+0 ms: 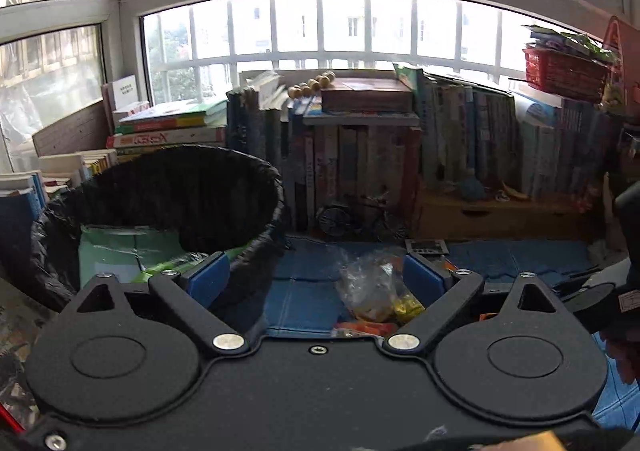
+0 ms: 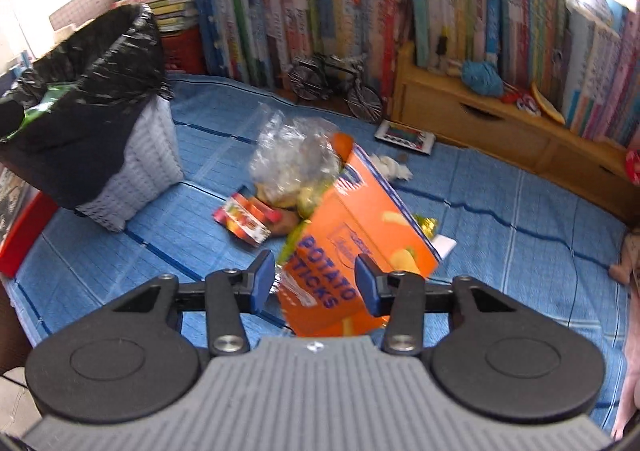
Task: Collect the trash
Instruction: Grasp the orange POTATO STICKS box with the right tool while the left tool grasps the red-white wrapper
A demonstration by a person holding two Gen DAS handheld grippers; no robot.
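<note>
Trash pile on the blue mat (image 2: 500, 251); lined bin at left, both claws over the scene.

Left wrist view: the left claw (image 1: 316, 279) is seen spread wide and empty, its left pad at the rim of the black-lined trash bin (image 1: 172, 203), in which green packaging is visible; a clear plastic bag (image 1: 370, 283) lies just ahead of the right pad. Right wrist view: the orange potato sticks box (image 2: 360, 235) is seen tilted between the right claw (image 2: 316, 283) pads; contact cannot be told. Only here are a small snack packet (image 2: 244, 221), a crumpled tissue (image 2: 394, 167) and the bin's white woven wall shown.
</note>
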